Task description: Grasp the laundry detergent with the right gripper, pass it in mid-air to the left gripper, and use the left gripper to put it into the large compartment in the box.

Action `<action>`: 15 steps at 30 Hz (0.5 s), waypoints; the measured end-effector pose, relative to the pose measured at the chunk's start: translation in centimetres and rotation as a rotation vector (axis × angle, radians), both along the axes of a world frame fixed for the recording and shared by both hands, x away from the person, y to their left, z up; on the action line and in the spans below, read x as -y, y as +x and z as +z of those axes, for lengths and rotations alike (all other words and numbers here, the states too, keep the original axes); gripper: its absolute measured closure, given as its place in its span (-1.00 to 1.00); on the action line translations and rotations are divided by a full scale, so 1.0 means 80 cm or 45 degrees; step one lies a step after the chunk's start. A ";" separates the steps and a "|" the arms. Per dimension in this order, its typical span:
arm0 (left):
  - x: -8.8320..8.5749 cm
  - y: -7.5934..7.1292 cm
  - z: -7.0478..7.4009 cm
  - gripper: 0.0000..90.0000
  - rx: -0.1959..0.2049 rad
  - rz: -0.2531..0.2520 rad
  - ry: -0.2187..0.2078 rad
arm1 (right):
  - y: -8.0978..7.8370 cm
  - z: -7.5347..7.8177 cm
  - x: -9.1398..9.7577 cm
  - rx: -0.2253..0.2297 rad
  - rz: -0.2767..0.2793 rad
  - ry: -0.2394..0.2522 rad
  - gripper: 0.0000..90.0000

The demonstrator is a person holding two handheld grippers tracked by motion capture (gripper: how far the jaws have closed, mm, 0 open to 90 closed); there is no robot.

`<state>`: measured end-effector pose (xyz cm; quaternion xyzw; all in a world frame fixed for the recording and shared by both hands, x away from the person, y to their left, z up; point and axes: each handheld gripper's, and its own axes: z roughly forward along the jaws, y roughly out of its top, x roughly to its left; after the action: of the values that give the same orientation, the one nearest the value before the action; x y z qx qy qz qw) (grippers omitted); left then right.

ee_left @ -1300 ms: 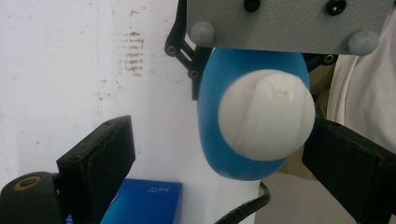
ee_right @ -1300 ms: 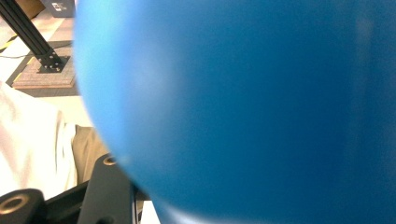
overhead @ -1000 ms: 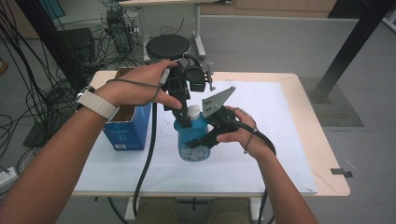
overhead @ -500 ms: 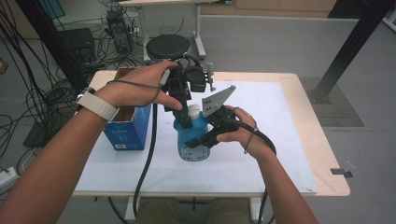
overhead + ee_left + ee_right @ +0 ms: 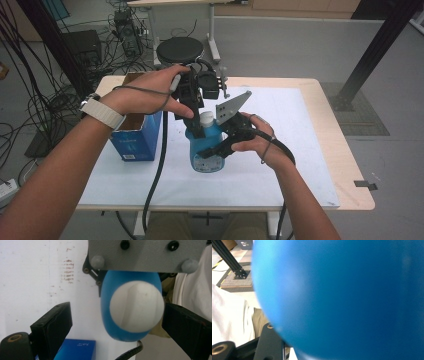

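We had the bottle (image 5: 206,150) standing upright on the white sheet (image 5: 300,165), just right of the blue box (image 5: 135,140), and both tools were on it. Our right gripper (image 5: 216,149) was clamped across the blue body from the side, jaws squeezed onto it; from that gripper's own view the bottle (image 5: 342,297) sat pressed up against the lens. Our left gripper (image 5: 196,131) came down from above, and in its own view the white cap (image 5: 137,307) sat between the two jaws with a gap showing on the left side. On the right the cap ran up against the jaw, but we could not tell whether it pressed. So we read those jaws as open around the cap, not yet biting.

The step, as we judged it, was taking the cap off. To do it well we wanted the cap centred between the left jaws before closing, since it sat nearer one jaw. We wanted the right grip firm and low, so the bottle would not spin or tip when the twist came.

On containers: the bottle was capped, and we could not see what it held. The box stood open at the top (image 5: 134,80), its inside in shadow, contents unreadable.
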<state>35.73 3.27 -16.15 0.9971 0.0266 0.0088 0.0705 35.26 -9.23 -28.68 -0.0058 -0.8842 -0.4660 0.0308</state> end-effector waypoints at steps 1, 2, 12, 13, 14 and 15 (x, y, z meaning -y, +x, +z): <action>0.001 0.000 -0.001 -0.78 -0.004 -0.004 0.001 | 0.000 0.001 0.000 0.002 0.003 0.000 -0.04; 0.002 0.000 -0.002 -0.78 -0.006 -0.003 0.001 | 0.000 0.001 0.000 0.006 0.002 0.002 -0.04; 0.007 -0.001 -0.011 -0.70 -0.025 -0.019 -0.003 | -0.001 0.007 0.001 -0.002 0.004 0.006 -0.04; 0.007 -0.001 -0.012 -0.69 -0.024 -0.022 -0.001 | -0.001 0.007 0.000 0.000 0.004 0.009 -0.04; 0.008 -0.002 -0.013 -0.69 -0.026 -0.023 -0.004 | -0.001 0.008 0.000 0.000 0.003 0.010 -0.04; 0.008 -0.002 -0.013 -0.67 -0.029 -0.026 -0.003 | -0.002 0.008 0.000 -0.005 0.003 0.010 -0.04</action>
<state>35.58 2.63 -17.20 0.9973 0.0174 -0.0032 0.0713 35.13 -9.26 -28.03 -0.0055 -0.8823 -0.4696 0.0331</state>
